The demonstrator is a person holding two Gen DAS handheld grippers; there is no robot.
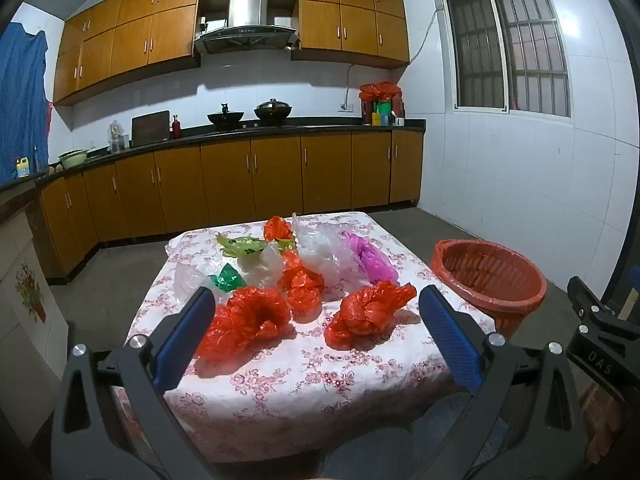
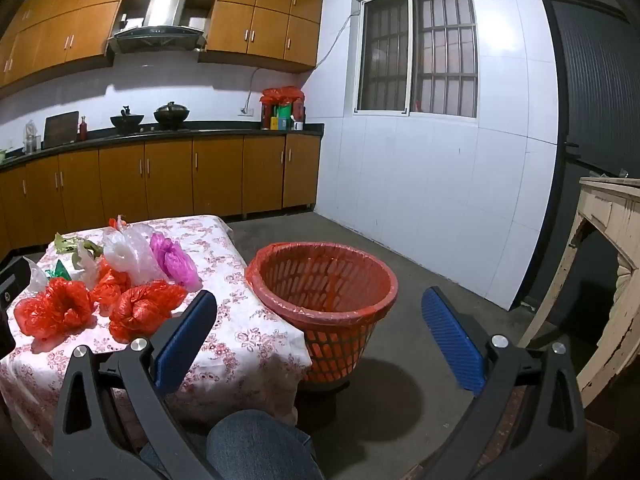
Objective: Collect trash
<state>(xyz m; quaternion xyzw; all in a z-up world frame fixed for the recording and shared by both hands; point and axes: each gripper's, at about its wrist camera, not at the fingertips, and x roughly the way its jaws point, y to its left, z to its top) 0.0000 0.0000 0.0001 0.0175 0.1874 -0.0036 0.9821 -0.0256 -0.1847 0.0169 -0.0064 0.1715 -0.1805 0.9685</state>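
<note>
The left gripper (image 1: 316, 320) hangs above the near edge of the surface (image 1: 304, 392) with its jaws spread wide and nothing between them. Just beyond its fingertips lie two crumpled red bags, one to the left (image 1: 248, 320) and one to the right (image 1: 368, 312), both resting on the flower-printed cloth. Farther back the pile holds a smaller red bag (image 1: 302, 284), a green bag (image 1: 227, 277), white bags (image 1: 320, 256) and a pink bag (image 1: 366, 258).

The right gripper (image 2: 320, 316) is also wide open and holds nothing; it hovers over the floor beside the surface (image 2: 248, 344). The red basket (image 2: 324, 300), lined with a red bag, stands on the floor touching the cloth's hanging edge, between the gripper's fingers in this view. The nearest red bag (image 2: 140, 308) lies left of the left finger.

Around them are wooden kitchen cabinets (image 1: 248, 176), a dark counter with two woks (image 1: 248, 114), white tiled walls and a barred window (image 2: 416, 52).
</note>
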